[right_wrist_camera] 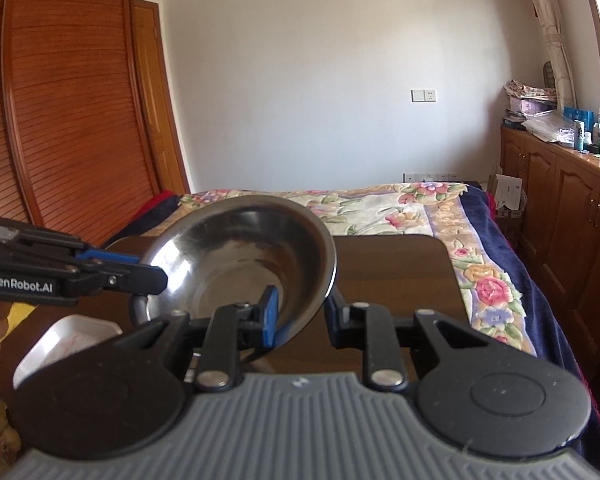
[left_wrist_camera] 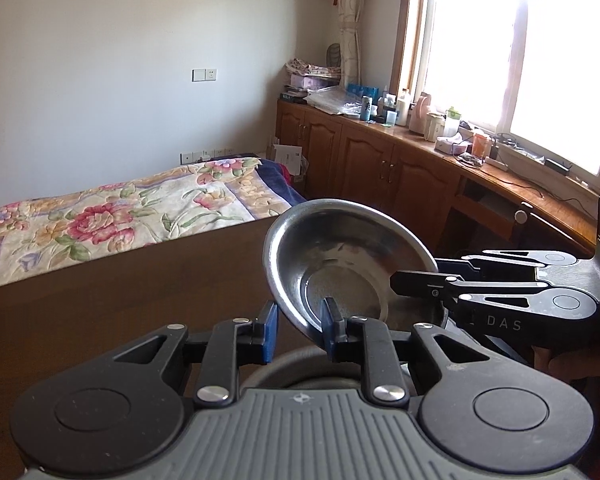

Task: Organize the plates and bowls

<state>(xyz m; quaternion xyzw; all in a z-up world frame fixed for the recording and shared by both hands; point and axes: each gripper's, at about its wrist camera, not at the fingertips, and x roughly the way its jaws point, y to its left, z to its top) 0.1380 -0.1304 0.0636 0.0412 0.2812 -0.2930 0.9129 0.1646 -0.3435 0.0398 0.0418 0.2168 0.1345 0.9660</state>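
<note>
L gripper (left_wrist_camera: 300, 330): fingers are set part-closed, and the lower-left rim of a steel bowl (left_wrist_camera: 340, 240) is pinched btw. them, w/ the left pad outside the bowl wall and the right finger inside it. R gripper (right_wrist_camera: 300, 314): the same is seen at the bowl's right rim, w/ the blue pad inside and the other finger outside; the gap is narrow and the wall is clamped in it. The bowl is thus held by both grippers at opposite rims. It is tilted, w/ its open side turned toward the cameras, and is carried clear of the table (left_wrist_camera: 120, 300).

Directly under the bowl, a second metal dish (left_wrist_camera: 276, 368) is partly seen; only an arc of its rim shows, so its kind cannot be told. Left of the bowl and lower, a white tray (right_wrist_camera: 64, 336) is set on the table.

Behind the bowl, a bed (left_wrist_camera: 120, 216) w/ a floral cover is seen beyond the table's far edge. Right of the bowl, wooden cabinets (left_wrist_camera: 364, 160) run along the wall, their top crowded w/ bottles and boxes, under a bright window (left_wrist_camera: 520, 60). Far left of the bowl, a slatted wooden wardrobe (right_wrist_camera: 60, 100) is seen. A switch plate (right_wrist_camera: 423, 96) is fixed on the white wall behind the bed.
</note>
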